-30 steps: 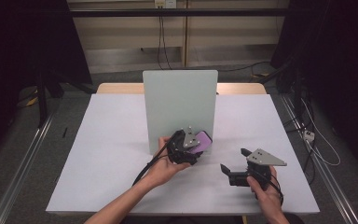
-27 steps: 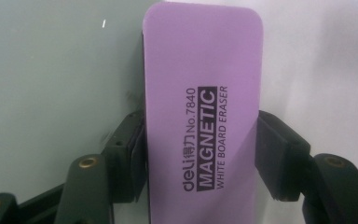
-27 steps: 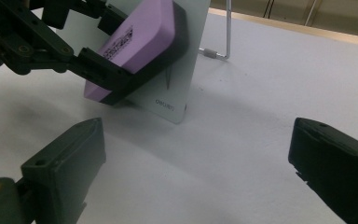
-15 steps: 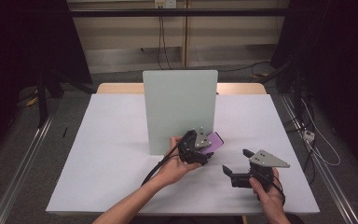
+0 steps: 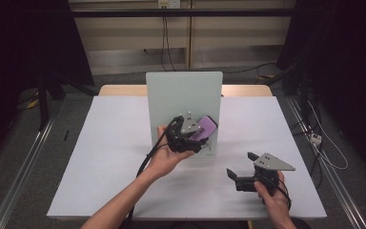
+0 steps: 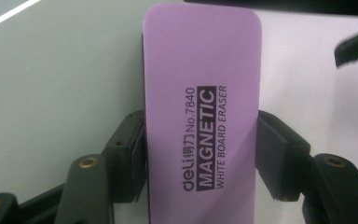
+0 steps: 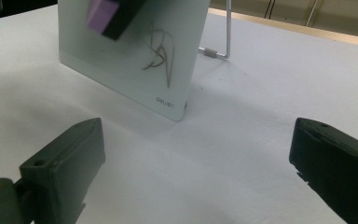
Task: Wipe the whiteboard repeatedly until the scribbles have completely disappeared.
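A purple whiteboard eraser (image 6: 200, 116) is clamped between the jaws of the left gripper (image 5: 193, 138), which press on its two long sides; its printed face reads "MAGNETIC WHITE BOARD ERASER". In the high view this gripper is seen at the centre of the frame, with the eraser (image 5: 205, 128) held against the lower right part of the upright whiteboard (image 5: 183, 95). In the right gripper view, dark pen marks (image 7: 161, 53) are seen on the board just beside the eraser (image 7: 107, 16), in the upper left of the frame. The right gripper (image 5: 238, 174) is held at the lower right of the high view, low over the white table (image 5: 100, 157), its jaws wide apart and empty. Compared with the frame half a second earlier, the eraser has been shifted slightly up the board, while the right gripper has stayed in place.
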Action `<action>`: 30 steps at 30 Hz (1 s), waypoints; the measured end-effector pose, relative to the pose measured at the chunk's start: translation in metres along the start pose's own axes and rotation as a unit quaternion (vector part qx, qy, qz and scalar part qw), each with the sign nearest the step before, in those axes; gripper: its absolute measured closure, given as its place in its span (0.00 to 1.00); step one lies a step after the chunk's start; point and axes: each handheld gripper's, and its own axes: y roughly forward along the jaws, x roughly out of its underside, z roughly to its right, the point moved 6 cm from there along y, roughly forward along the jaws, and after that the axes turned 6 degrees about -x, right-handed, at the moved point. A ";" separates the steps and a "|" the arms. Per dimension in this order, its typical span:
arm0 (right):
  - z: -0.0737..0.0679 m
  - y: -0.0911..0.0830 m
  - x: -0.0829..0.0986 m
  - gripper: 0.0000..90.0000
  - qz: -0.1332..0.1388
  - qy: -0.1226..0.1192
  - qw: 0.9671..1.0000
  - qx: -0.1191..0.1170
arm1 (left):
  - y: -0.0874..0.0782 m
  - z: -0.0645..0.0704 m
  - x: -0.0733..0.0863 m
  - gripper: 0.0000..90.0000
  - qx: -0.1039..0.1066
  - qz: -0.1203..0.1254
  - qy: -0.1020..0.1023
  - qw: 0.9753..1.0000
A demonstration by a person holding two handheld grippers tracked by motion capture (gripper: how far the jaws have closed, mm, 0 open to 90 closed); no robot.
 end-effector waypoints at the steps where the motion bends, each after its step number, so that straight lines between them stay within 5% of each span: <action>1: 0.000 0.000 0.000 0.03 0.000 0.000 1.000 0.000 | 0.000 -0.001 0.000 0.45 0.002 0.001 -0.001 1.000; 5: 0.000 0.000 0.000 0.03 0.001 0.000 1.000 -0.001 | 0.006 0.010 0.007 0.45 -0.008 -0.009 0.035 0.999; 20: 0.000 -0.004 0.001 0.03 0.003 0.001 1.000 -0.005 | 0.052 0.067 0.035 0.45 0.061 -0.039 0.050 0.996; 24: -0.001 -0.004 0.000 0.03 0.003 0.000 1.000 -0.006 | 0.049 0.062 0.029 0.45 0.053 -0.032 0.047 0.997; 30: 0.000 -0.003 0.001 0.03 0.002 0.001 1.000 -0.006 | 0.018 0.020 -0.002 0.45 0.020 0.019 0.004 1.000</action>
